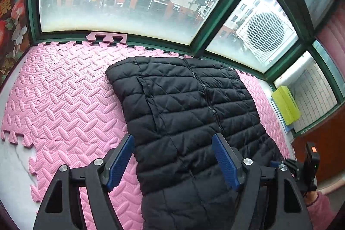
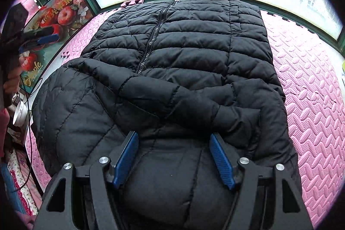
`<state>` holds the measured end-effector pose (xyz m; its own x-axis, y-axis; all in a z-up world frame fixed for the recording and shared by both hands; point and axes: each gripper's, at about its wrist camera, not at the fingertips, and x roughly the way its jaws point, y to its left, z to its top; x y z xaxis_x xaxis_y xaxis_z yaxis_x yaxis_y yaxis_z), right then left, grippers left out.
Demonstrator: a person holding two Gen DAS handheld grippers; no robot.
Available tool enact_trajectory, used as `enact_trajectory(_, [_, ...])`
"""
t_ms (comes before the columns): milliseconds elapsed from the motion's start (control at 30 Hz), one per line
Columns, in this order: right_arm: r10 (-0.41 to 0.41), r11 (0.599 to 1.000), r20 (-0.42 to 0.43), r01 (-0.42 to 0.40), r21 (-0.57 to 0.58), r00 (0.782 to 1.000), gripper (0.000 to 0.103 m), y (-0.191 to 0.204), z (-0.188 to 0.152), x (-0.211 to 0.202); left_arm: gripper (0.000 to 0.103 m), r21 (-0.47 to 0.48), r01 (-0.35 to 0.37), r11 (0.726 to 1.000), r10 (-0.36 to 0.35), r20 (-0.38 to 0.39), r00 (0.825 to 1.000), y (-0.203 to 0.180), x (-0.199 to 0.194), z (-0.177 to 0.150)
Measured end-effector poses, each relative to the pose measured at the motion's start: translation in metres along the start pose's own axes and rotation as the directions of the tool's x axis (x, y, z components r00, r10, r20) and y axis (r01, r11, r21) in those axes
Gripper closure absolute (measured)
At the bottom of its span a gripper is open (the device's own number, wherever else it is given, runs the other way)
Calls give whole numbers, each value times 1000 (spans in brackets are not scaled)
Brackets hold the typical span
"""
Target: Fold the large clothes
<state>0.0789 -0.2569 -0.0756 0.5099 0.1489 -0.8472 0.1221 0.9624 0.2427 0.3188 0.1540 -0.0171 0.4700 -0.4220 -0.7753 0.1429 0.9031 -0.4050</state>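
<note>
I see the black jacket (image 2: 183, 61) zipped, sleeves folded in, flat on the pink mat (image 1: 64, 100). Both grippers, left (image 1: 173, 162) and right (image 2: 174, 160), have jaws spread, holding nothing; the lengthwise fold toward 12 o'clock remains.

Both grippers tilt steeply downward. The left gripper (image 1: 173, 162) has its jaws spread wide with nothing clamped between them. The right gripper (image 2: 174, 162) likewise stands with jaws wide apart, gripping nothing. A pink sleeve (image 1: 321, 206) shows at the near right.
</note>
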Motion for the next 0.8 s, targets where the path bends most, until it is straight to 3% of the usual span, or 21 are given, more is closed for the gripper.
enact_trajectory(100, [1,1000,-3,-1,-7,1000,28,0,1,1,24,-102,-37,994,32,-47,998,38,42,36])
enact_trajectory(233, [13,1000,-8,-13,-10,1000,28,-1,2,2,24,-184,-110,977,88,-125,988,77,95,52])
enact_trajectory(300, [18,1000,-10,-18,-14,1000,27,-1,2,2,26,-231,-84,969,52,-140,989,90,113,52])
enact_trajectory(333, [20,1000,-10,-20,-16,1000,27,-1,2,2,36,-231,-60,971,31,-127,991,92,117,51])
enact_trajectory(367, [22,1000,-11,-22,-19,1000,27,-2,2,2,61,-205,-38,978,16,-107,994,91,118,52])
enact_trajectory(467, [25,999,-17,-25,-26,1000,27,-1,3,3,86,-77,-86,993,81,-68,994,73,114,62])
enact_trajectory(600, [29,999,-28,-29,-30,999,27,0,5,1,87,3,-123,992,123,46,991,53,98,71])
enact_trajectory(700, [22,999,-18,-23,-36,1000,27,3,4,5,73,28,-263,964,264,-85,961,59,134,63])
enact_trajectory(733, [13,999,-16,-14,-33,1000,26,5,4,9,64,24,-291,956,292,-91,952,58,139,61])
enact_trajectory(800, [-14,998,-16,13,-61,1000,26,12,2,12,61,7,-314,949,314,-59,948,52,127,63])
